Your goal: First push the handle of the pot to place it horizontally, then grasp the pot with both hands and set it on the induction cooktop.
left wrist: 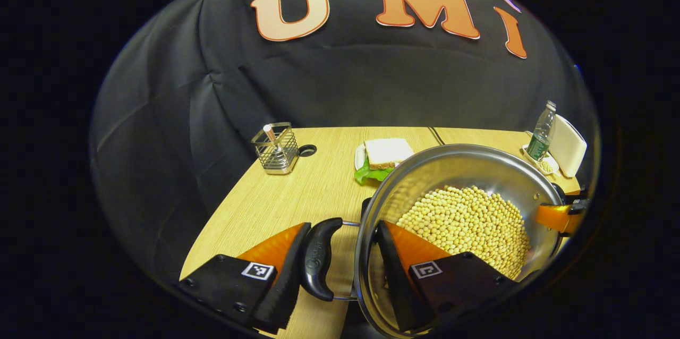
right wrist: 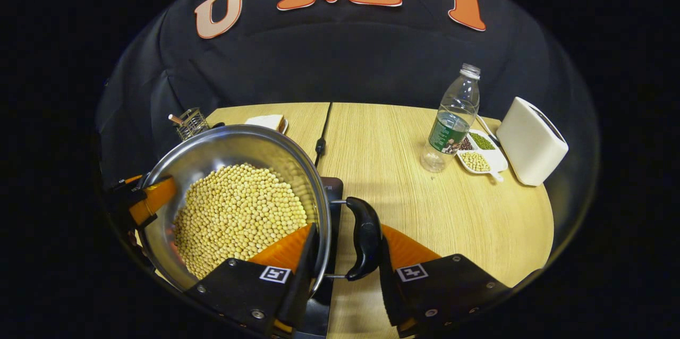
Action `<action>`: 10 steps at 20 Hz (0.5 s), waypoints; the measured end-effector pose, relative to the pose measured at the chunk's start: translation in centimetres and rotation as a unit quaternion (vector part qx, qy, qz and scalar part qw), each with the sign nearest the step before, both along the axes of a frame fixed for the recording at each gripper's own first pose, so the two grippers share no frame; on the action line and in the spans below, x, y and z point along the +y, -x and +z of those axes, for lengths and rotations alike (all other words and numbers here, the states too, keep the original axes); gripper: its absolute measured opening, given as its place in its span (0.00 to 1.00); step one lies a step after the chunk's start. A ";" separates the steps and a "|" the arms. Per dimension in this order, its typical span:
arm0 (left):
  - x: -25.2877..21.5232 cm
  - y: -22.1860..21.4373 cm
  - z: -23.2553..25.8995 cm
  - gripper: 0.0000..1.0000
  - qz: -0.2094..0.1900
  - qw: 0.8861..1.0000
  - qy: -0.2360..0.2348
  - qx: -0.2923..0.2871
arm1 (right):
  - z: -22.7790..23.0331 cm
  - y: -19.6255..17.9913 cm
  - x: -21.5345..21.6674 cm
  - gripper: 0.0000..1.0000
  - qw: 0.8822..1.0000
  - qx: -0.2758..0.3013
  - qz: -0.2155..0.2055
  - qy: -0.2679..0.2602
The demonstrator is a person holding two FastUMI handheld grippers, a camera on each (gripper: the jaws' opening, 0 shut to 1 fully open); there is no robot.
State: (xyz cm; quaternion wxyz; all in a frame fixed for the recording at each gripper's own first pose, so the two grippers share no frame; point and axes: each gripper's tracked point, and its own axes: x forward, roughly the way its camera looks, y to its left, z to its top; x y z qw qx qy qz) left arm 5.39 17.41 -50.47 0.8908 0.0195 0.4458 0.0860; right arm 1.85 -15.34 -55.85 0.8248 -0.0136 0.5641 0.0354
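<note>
The pot (left wrist: 467, 211) of beans, handles already level, was clamped by both grippers — left gripper (left wrist: 340, 264) and right gripper (right wrist: 345, 264) each gripping handle and rim — above the induction cooktop (right wrist: 332, 190), set-down remaining.

each gripper, the left gripper (left wrist: 340, 254) and the right gripper (right wrist: 345, 254), is built from two black angular finger mounts fastened with small screws, and each mount is marked with a square black-and-white tag.

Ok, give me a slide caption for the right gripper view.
Right gripper straddling a side handle and rim of a bean-filled pot, above the cooktop on a wooden table.
</note>
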 end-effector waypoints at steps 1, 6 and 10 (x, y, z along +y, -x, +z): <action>0.3 0.0 -0.4 0.80 0.003 1.000 -0.001 0.002 | 0.1 -0.3 0.1 0.59 1.000 -0.002 0.005 0.001; 1.2 -0.3 2.4 0.84 0.006 0.999 -0.024 -0.029 | 2.4 -1.2 -0.7 0.71 0.999 -0.004 0.010 -0.042; 2.4 -1.4 10.0 0.84 0.023 0.991 -0.081 -0.107 | 7.4 -3.2 -3.0 0.80 0.996 -0.066 0.017 -0.055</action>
